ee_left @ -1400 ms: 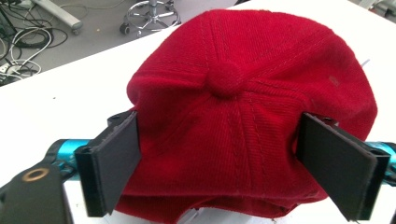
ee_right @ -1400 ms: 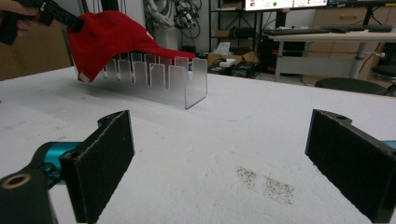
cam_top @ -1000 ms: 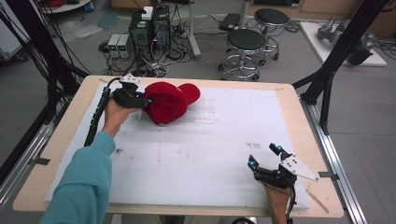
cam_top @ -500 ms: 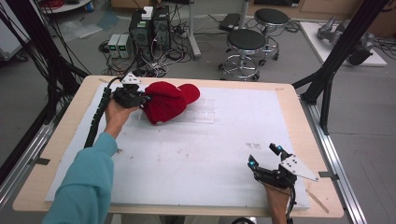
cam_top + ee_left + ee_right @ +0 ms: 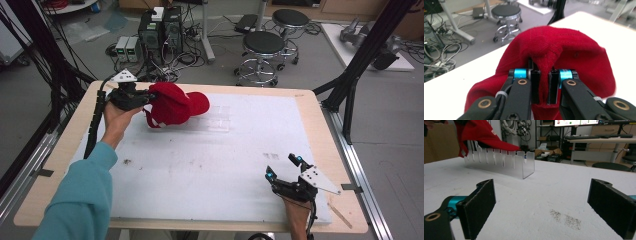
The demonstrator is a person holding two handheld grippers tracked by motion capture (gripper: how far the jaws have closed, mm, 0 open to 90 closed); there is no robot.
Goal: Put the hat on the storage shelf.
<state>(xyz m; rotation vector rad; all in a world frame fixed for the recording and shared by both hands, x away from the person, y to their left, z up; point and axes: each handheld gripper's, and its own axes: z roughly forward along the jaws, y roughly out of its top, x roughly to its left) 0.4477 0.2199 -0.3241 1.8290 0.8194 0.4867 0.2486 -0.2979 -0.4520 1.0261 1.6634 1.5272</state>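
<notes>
At the far left of the table (image 5: 60, 165), a soft, light red cap (image 5: 175, 102) is pinched by a fold of its crown in the clenched left gripper (image 5: 543, 86), while the right gripper (image 5: 284, 169) is held released near the front

We worked in a lab: computer towers (image 5: 161, 27), tangled cables (image 5: 47, 70), rolling stools (image 5: 262, 52) and a black frame (image 5: 357, 65) ringed our table (image 5: 320, 120)
</notes>
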